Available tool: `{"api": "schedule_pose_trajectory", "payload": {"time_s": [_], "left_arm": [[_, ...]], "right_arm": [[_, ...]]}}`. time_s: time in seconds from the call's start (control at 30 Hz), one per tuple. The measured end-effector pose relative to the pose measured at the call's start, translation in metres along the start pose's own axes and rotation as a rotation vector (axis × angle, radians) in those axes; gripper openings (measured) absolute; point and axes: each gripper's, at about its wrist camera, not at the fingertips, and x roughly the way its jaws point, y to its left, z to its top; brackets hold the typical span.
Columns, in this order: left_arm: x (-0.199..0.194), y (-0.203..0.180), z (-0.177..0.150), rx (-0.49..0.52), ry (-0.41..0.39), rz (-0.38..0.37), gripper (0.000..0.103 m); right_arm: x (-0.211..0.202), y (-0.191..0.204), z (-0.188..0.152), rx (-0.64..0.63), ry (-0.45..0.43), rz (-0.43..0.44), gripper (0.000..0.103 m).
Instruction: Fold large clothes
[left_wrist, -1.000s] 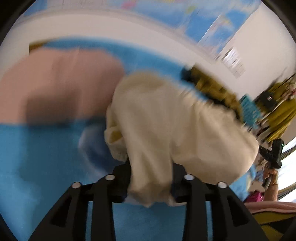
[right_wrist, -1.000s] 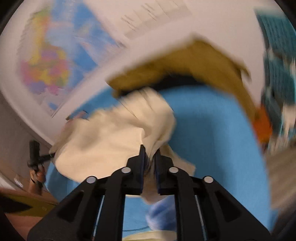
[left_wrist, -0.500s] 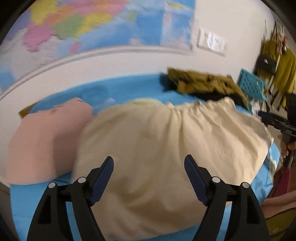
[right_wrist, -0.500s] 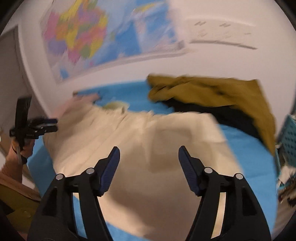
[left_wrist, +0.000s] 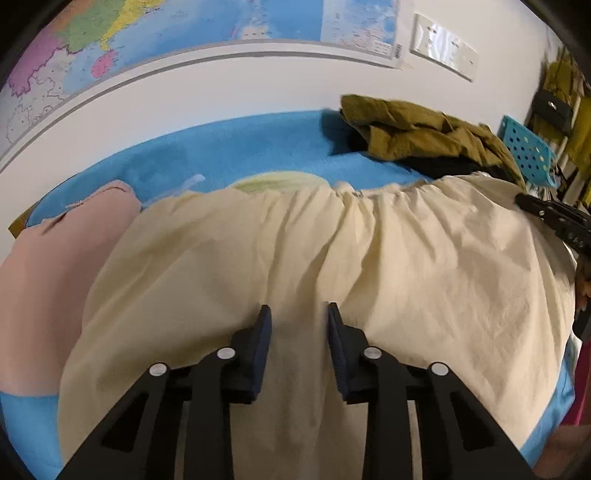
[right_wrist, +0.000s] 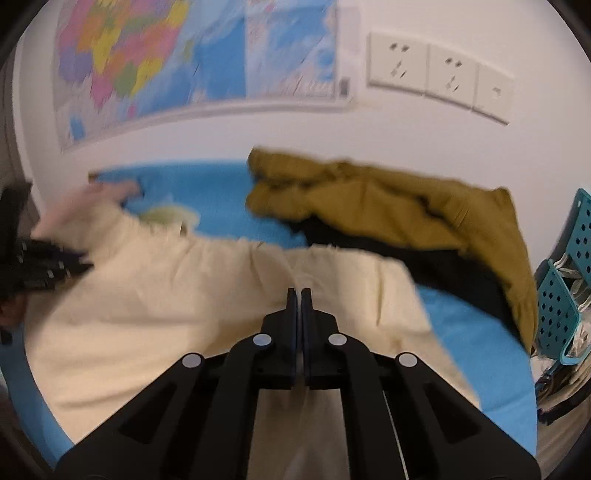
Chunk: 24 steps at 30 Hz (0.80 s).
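A large cream garment (left_wrist: 406, 258) lies spread flat on the blue bed cover (left_wrist: 221, 155), its gathered edge toward the wall. My left gripper (left_wrist: 298, 314) hovers over its near part. The jaws are closing with a gap still between them, and the pads press on no cloth. In the right wrist view the same cream garment (right_wrist: 166, 295) fills the lower left. My right gripper (right_wrist: 298, 293) is shut above it, with no cloth seen between the pads. Each gripper also shows at the edge of the other's view, small and dark.
A pink garment (left_wrist: 44, 277) lies left of the cream one. An olive garment (right_wrist: 369, 206) on a black one (right_wrist: 424, 266) is piled at the back right. A teal perforated basket (right_wrist: 561, 306) stands off the bed's right side. The wall with a map runs behind.
A second ago both grippers held the cream garment bunched up. They let go and it now lies spread. Since the wide-open frames, the left jaws have narrowed and the right have shut.
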Motion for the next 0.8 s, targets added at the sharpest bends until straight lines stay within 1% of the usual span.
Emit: {"api": "schedule_pose_trajectory", "payload": {"time_s": [0.03, 0.07, 0.13, 0.17, 0.23, 0.27, 0.3, 0.33, 0.37, 0.4, 0.43, 0.5, 0.53, 0.57, 0.63, 0.67, 0.73, 0.77, 0.8], "left_arm": [[0.000, 0.004, 0.002, -0.010, -0.016, 0.007, 0.029], [0.000, 0.008, 0.003, -0.016, -0.036, 0.010, 0.029], [0.003, 0.016, 0.001, -0.040, -0.039, -0.026, 0.029], [0.006, 0.021, 0.000, -0.055, -0.037, -0.052, 0.030], [0.003, 0.019, -0.001, -0.045, -0.043, -0.054, 0.030], [-0.001, 0.015, -0.002, -0.031, -0.046, -0.052, 0.037], [-0.006, 0.011, -0.004, -0.021, -0.051, -0.058, 0.048], [-0.010, 0.007, -0.005, -0.016, -0.059, -0.053, 0.051], [-0.015, 0.004, -0.007, -0.005, -0.073, -0.035, 0.053], [-0.021, -0.001, -0.009, 0.013, -0.087, -0.018, 0.053], [-0.027, -0.004, -0.011, 0.025, -0.101, -0.009, 0.054], [-0.038, -0.005, -0.014, 0.034, -0.128, -0.007, 0.056], [-0.044, -0.004, -0.017, 0.039, -0.141, -0.002, 0.059], [-0.047, -0.002, -0.020, 0.041, -0.150, 0.001, 0.064], [-0.049, 0.009, -0.027, 0.021, -0.142, 0.009, 0.065], [-0.046, 0.016, -0.031, 0.008, -0.128, 0.013, 0.065], [-0.038, 0.030, -0.037, -0.018, -0.106, -0.007, 0.064], [-0.037, 0.033, -0.039, -0.026, -0.107, -0.019, 0.064], [-0.035, 0.035, -0.040, -0.025, -0.113, -0.031, 0.064]], "right_arm": [[0.005, 0.002, 0.001, -0.013, 0.007, -0.016, 0.002], [0.012, 0.005, -0.002, -0.029, 0.040, -0.016, 0.002], [0.030, 0.009, -0.012, -0.044, 0.101, -0.019, 0.003], [0.032, 0.008, -0.018, -0.041, 0.125, -0.010, 0.006], [0.030, 0.004, -0.023, -0.008, 0.126, 0.006, 0.006], [0.027, 0.003, -0.023, 0.000, 0.125, 0.018, 0.010], [0.023, 0.002, -0.022, 0.014, 0.120, 0.033, 0.017], [0.017, 0.000, -0.021, 0.032, 0.104, 0.060, 0.022], [0.012, -0.001, -0.021, 0.042, 0.091, 0.082, 0.032], [0.004, -0.002, -0.021, 0.056, 0.072, 0.098, 0.039], [-0.004, -0.005, -0.021, 0.074, 0.054, 0.114, 0.041], [-0.019, -0.011, -0.023, 0.110, 0.019, 0.160, 0.041], [-0.028, -0.016, -0.026, 0.129, -0.008, 0.165, 0.041], [-0.034, -0.021, -0.029, 0.141, -0.017, 0.172, 0.041], [-0.039, -0.039, -0.039, 0.202, -0.027, 0.178, 0.041], [-0.038, -0.050, -0.046, 0.232, -0.015, 0.169, 0.041], [-0.025, -0.074, -0.062, 0.305, 0.030, 0.104, 0.040], [-0.017, -0.083, -0.069, 0.333, 0.056, 0.092, 0.040], [-0.009, -0.094, -0.078, 0.393, 0.084, 0.107, 0.036]]}}
